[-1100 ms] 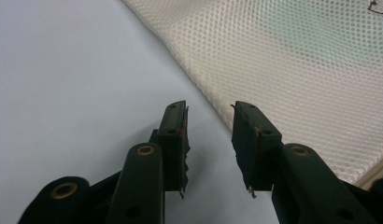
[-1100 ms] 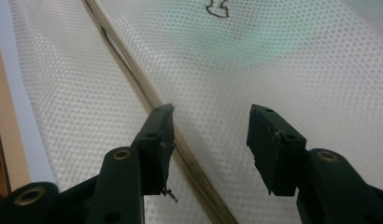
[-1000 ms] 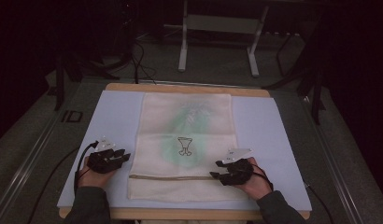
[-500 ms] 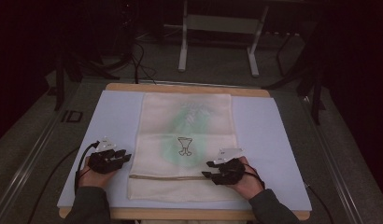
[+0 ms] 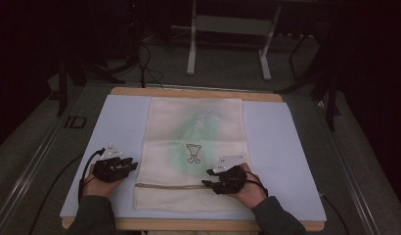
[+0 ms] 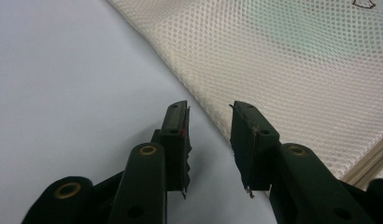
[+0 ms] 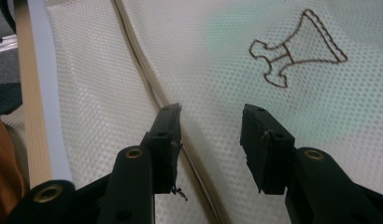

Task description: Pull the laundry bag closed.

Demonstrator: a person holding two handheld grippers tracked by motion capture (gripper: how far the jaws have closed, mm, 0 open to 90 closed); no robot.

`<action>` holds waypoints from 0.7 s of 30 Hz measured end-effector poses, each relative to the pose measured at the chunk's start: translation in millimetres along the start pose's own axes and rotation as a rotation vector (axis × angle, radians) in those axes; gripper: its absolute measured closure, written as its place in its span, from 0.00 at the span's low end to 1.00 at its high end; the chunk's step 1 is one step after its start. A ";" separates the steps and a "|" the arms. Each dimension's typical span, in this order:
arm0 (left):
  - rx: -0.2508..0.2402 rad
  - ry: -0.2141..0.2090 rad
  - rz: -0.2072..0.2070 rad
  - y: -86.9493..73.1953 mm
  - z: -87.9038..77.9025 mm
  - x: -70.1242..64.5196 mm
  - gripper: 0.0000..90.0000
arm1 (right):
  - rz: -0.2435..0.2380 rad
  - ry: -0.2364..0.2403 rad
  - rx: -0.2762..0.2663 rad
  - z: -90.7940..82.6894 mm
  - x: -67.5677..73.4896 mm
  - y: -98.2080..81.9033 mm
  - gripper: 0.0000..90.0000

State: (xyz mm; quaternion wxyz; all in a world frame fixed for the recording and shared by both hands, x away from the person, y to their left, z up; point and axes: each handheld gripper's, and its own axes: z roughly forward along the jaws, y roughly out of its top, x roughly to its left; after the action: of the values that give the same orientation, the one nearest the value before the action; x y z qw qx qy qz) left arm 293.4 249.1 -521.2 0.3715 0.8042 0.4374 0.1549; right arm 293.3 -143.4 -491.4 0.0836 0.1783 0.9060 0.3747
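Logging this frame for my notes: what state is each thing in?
Mesh bag: flat on the mat, zipper shut as far as visible.
Zipper: runs across the bag's near end.
Left claw: open, empty, over the mat beside the bag.
Right claw: open, empty, over the zipper.

The mesh bag (image 5: 193, 152) lies at frame centre on the mat (image 5: 286, 147) covering the table (image 5: 189, 92), with the left gripper (image 5: 127, 166) at lower left beside the bag and the right gripper (image 5: 211, 182) at lower centre-right on its zipper (image 5: 169, 186).
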 end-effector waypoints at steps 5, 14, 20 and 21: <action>0.003 -0.004 0.007 0.2 0.6 -0.7 0.75 | -0.018 0.011 -0.005 4.8 4.5 8.1 0.65; 0.003 -0.008 0.007 0.2 0.8 -0.7 0.74 | -0.046 0.035 -0.005 15.2 12.0 20.0 0.66; 0.008 -0.008 0.011 0.2 0.8 -0.5 0.74 | -0.060 0.042 -0.009 22.7 16.8 28.0 0.68; 0.006 -0.009 0.009 0.1 0.7 -0.5 0.74 | -0.064 0.048 -0.010 25.5 18.9 31.3 0.68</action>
State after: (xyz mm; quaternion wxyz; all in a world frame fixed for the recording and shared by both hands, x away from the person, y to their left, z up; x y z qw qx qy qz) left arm 293.6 248.3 -521.6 0.3701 0.8080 0.4325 0.1517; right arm 291.2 -99.0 -487.6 0.0749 0.1397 0.9112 0.3802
